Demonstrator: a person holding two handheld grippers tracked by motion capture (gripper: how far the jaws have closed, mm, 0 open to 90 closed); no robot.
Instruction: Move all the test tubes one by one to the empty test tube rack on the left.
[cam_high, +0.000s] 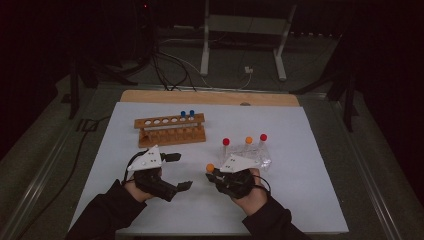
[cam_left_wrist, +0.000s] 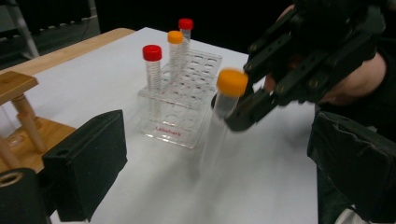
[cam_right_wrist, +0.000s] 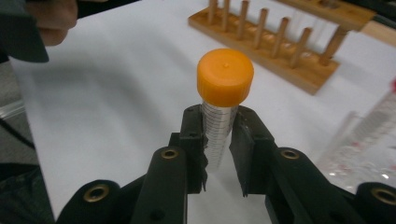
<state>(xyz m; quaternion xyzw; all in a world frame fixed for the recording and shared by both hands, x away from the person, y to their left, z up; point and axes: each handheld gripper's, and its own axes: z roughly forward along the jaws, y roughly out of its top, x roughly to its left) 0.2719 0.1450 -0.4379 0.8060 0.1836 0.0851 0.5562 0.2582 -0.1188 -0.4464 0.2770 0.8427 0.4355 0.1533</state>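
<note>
Right gripper: jaws pinched on an orange-capped tube, gripping the graduated barrel just under the cap. In the right gripper view the tube stands close to upright between the two black jaws, cap above them. In the left gripper view the same tube hangs clear of the white mat, slightly blurred, with its lower end above the mat and just in front of the clear plastic rack.

In the high view the right gripper sits near the front edge of the mat, right of centre, with the orange cap showing at its left side. The clear rack lies just behind it, toward the right half of the mat, and carries three capped tubes: red, orange, red.

Left gripper: jaws spread wide, nothing between them, held near the front edge, left of centre. In its own view the two padded jaws stand far apart at the left and right of the frame.

Wooden rack: toward the back left of the mat, with two blue-capped tubes standing at its right end. The other holes in its top bar appear unfilled.
</note>
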